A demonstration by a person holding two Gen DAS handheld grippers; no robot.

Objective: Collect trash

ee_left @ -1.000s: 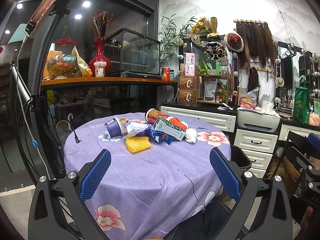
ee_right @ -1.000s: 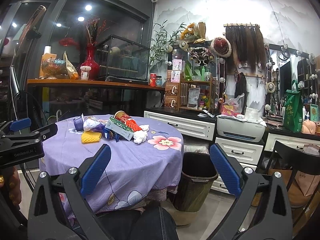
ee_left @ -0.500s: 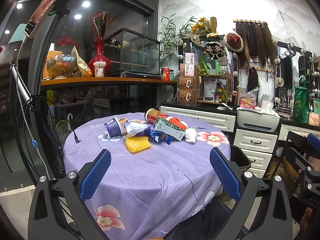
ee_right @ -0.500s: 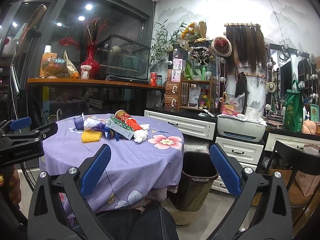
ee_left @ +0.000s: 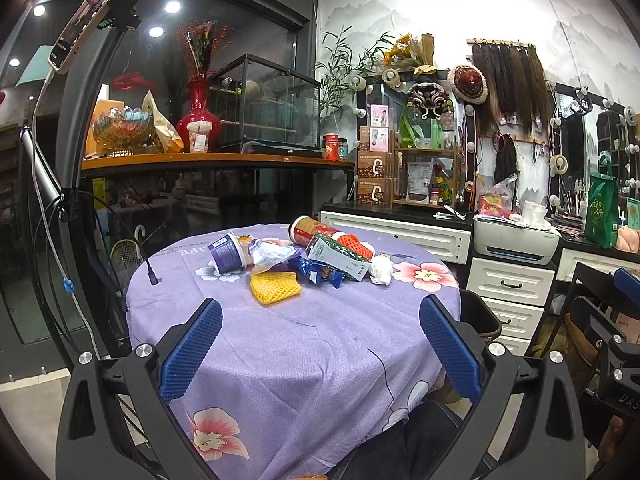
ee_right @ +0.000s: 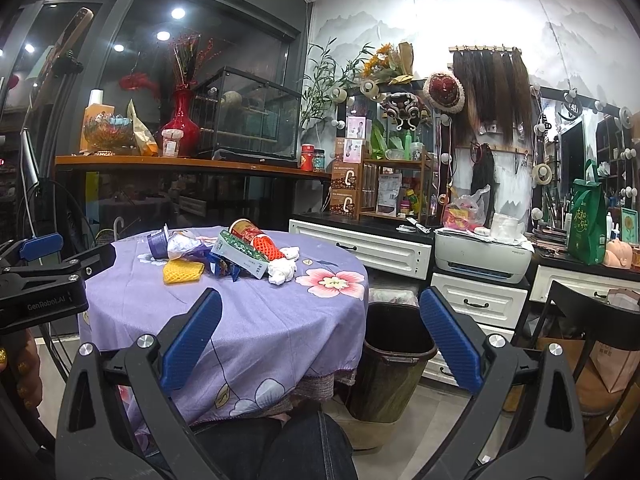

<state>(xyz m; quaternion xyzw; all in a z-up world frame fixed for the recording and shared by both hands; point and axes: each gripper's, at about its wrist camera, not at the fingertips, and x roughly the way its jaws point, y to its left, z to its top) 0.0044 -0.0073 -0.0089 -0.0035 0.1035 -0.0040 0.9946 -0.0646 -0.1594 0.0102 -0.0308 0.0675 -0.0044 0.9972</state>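
Note:
A heap of trash lies at the far side of a round table with a purple flowered cloth [ee_left: 304, 344]: a purple cup [ee_left: 227, 251], a yellow foam net [ee_left: 275, 287], a blue wrapper [ee_left: 316, 272], a green and white carton [ee_left: 338, 257], a red can [ee_left: 310, 230], and a crumpled white tissue [ee_left: 381, 270]. The same heap shows in the right wrist view, with the yellow net [ee_right: 183, 271] and the tissue [ee_right: 284, 270]. A dark bin [ee_right: 394, 356] stands on the floor right of the table. My left gripper [ee_left: 320, 350] and right gripper [ee_right: 320, 342] are open and empty, well short of the trash.
White drawers [ee_right: 476, 304] with a printer [ee_right: 482, 258] line the right wall. A black chair [ee_right: 588, 328] stands at the right. A person's knees [ee_right: 304, 444] are under the table edge. A phone stand with cables [ee_left: 44, 184] rises at the left.

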